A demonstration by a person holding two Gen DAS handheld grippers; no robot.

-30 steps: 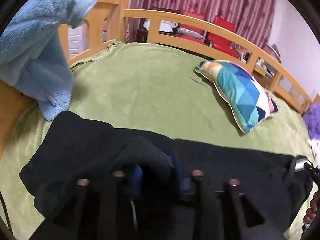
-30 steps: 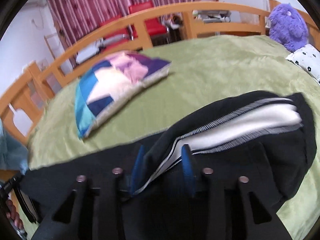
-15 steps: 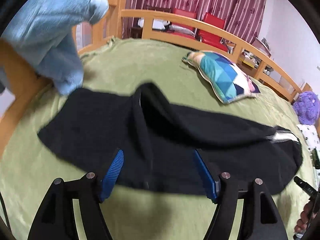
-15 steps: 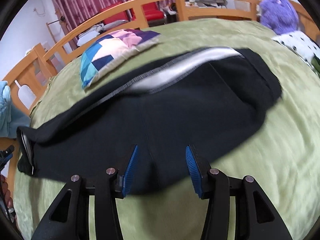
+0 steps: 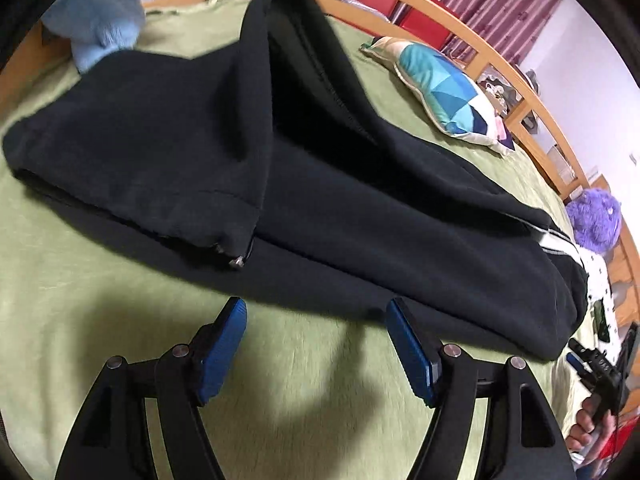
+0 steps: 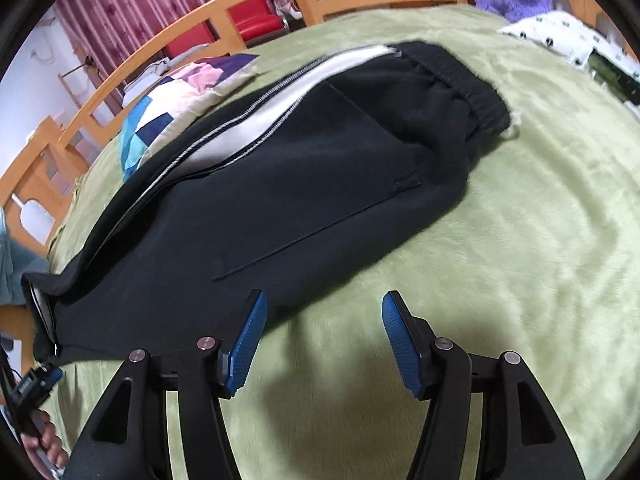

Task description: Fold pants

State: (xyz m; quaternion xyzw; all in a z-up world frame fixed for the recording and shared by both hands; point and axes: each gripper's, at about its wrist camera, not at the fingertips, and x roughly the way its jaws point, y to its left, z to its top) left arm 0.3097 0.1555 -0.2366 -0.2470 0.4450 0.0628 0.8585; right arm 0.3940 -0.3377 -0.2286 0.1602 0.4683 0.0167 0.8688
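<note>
The left gripper hangs spread and empty before the black fleece pants with a white side stripe, lying lengthwise, legs seemingly stacked, on the green plush bed; crosswise folds remain; the right gripper likewise gapes empty.

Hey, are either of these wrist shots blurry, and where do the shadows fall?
Left wrist: blue plush blanket smeared, black pants fairly sharp, shadows on green bedspread ahead of the open left gripper. Right wrist: mild blur; shadows before open right gripper.
</note>
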